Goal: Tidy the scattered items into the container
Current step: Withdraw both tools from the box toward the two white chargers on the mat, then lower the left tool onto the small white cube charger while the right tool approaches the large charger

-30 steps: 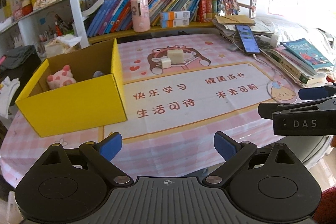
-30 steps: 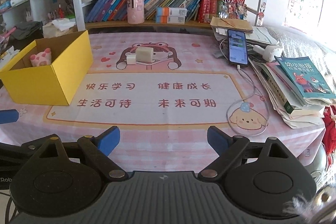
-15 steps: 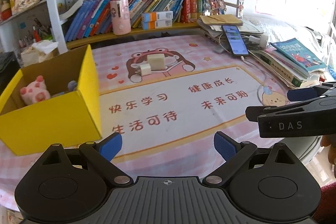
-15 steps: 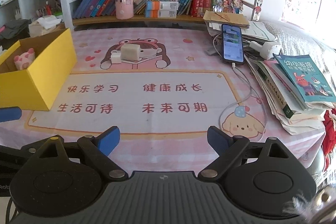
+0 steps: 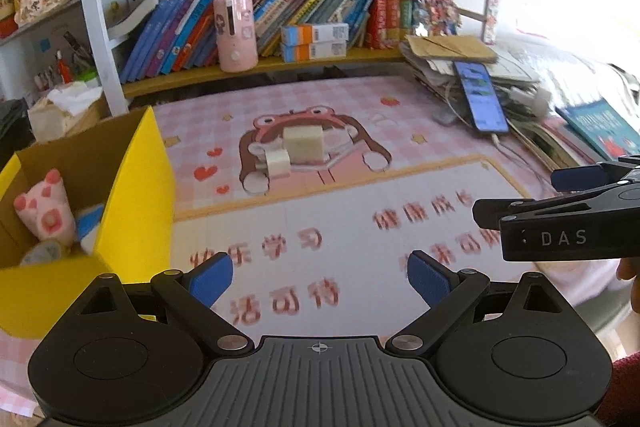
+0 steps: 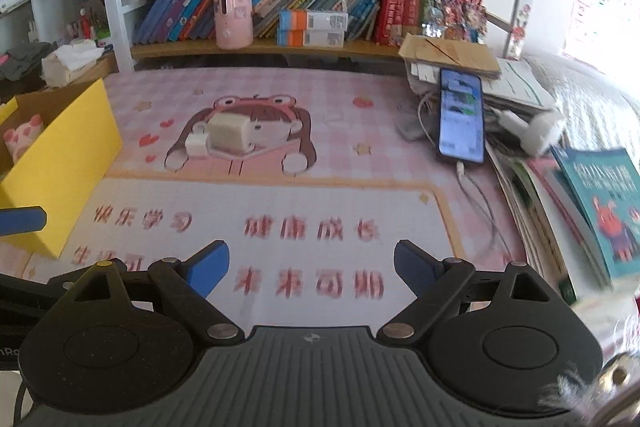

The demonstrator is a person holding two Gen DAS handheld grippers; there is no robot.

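A cream block (image 5: 303,144) (image 6: 231,133) and a small white charger plug (image 5: 277,163) (image 6: 197,145) lie touching on the cartoon print of the pink table mat. A yellow cardboard box (image 5: 132,195) (image 6: 68,163) stands at the left and holds a pink pig toy (image 5: 44,211) (image 6: 22,141) and other small items. My left gripper (image 5: 318,279) is open and empty above the mat's near part. My right gripper (image 6: 310,267) is open and empty, also short of the block. The right gripper's fingers (image 5: 560,203) show at the right of the left wrist view.
A bookshelf (image 6: 304,7) with a pink cup (image 6: 233,11) stands behind the table. A phone (image 6: 460,117) on a cable, papers and stacked books (image 6: 600,207) crowd the right side. A tissue box (image 5: 64,111) sits behind the yellow box.
Both grippers have moved forward toward the block and plug, which now look larger. The yellow box has slid further left in both views. Both stay open.
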